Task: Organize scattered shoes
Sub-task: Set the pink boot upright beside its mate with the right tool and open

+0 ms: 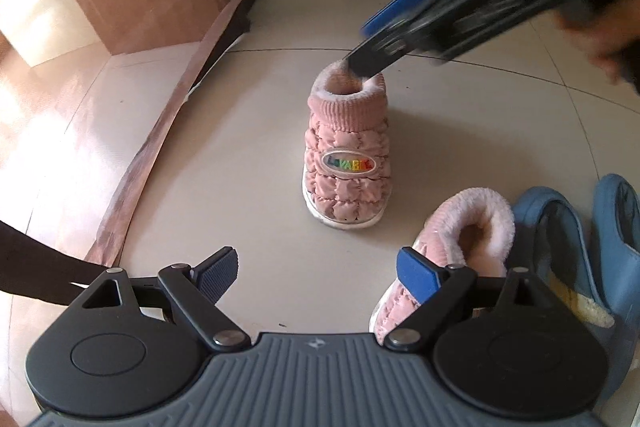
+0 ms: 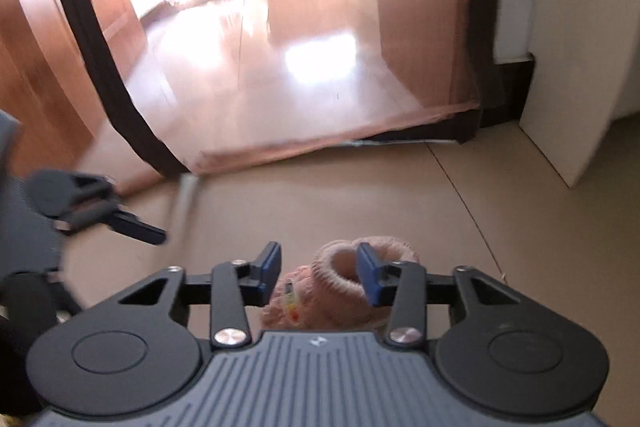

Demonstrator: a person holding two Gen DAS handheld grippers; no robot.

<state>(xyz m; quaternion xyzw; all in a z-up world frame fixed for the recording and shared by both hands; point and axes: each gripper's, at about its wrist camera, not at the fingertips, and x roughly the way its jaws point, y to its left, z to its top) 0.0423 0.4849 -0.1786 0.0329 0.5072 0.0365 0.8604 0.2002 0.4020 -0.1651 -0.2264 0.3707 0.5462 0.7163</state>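
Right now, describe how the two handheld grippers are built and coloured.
Both match. The left gripper has a ribbed grey body with a small pale logo, two round black discs at its sides, and black linkage arms with silver rivets. Its fingers carry blue pads, one face ribbed. The right gripper shows the same grey ribbed body, black discs, silver rivets and blue pads. No cables are visible.

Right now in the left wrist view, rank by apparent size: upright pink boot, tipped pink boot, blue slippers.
1. Upright pink boot.
2. Blue slippers and tipped pink boot: both partly hidden and nearer, so unranked.
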